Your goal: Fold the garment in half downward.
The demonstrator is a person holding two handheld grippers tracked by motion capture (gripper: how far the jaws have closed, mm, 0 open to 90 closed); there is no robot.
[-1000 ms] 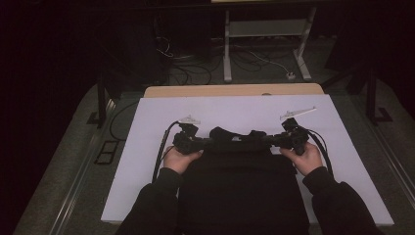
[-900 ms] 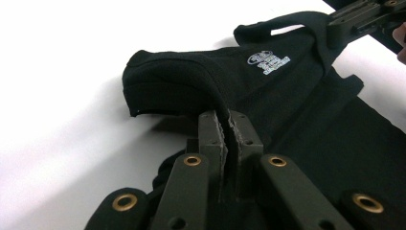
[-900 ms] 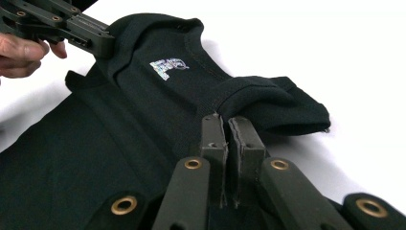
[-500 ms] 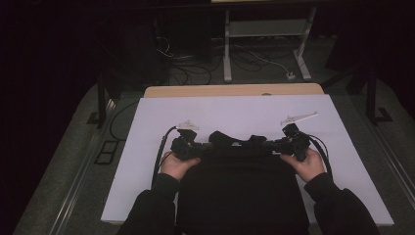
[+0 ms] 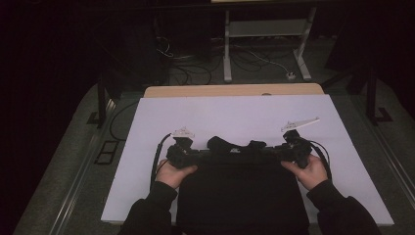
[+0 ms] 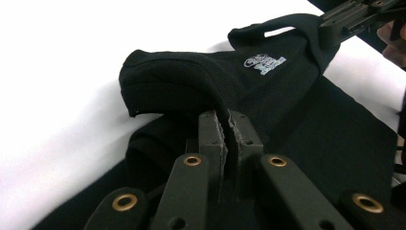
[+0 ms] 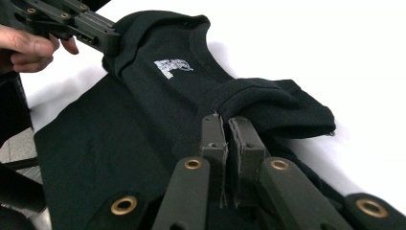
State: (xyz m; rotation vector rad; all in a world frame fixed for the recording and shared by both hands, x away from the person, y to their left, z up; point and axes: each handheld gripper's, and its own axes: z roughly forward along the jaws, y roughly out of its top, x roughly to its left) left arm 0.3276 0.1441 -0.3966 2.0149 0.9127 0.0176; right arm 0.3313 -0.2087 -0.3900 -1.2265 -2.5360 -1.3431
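Observation:
A black T-shirt [image 5: 242,196] lies on the white table cover [image 5: 235,117], its body running off the near edge. My left gripper [image 5: 195,155] is shut on the shirt's left shoulder, and my right gripper [image 5: 274,151] is shut on its right shoulder. Between them the collar with a small white logo [image 5: 235,151] is stretched and bunched. In the left gripper view the jaws pinch a fold of the black shirt [image 6: 201,91], logo [image 6: 264,63] beyond. In the right gripper view the jaws clamp the shirt [image 7: 191,96] near the sleeve, with the logo [image 7: 172,67] and the other gripper [image 7: 103,40] farther off.
A wooden table edge [image 5: 235,90] shows behind the white cover. Beyond it stand a metal frame [image 5: 266,39] and floor cables [image 5: 186,58]. White cover lies bare to the far side and both sides of the shirt.
Both grippers have pulled the shirt's shoulders toward the near edge of the table, by a small amount. The shirt body hangs farther off the near side.

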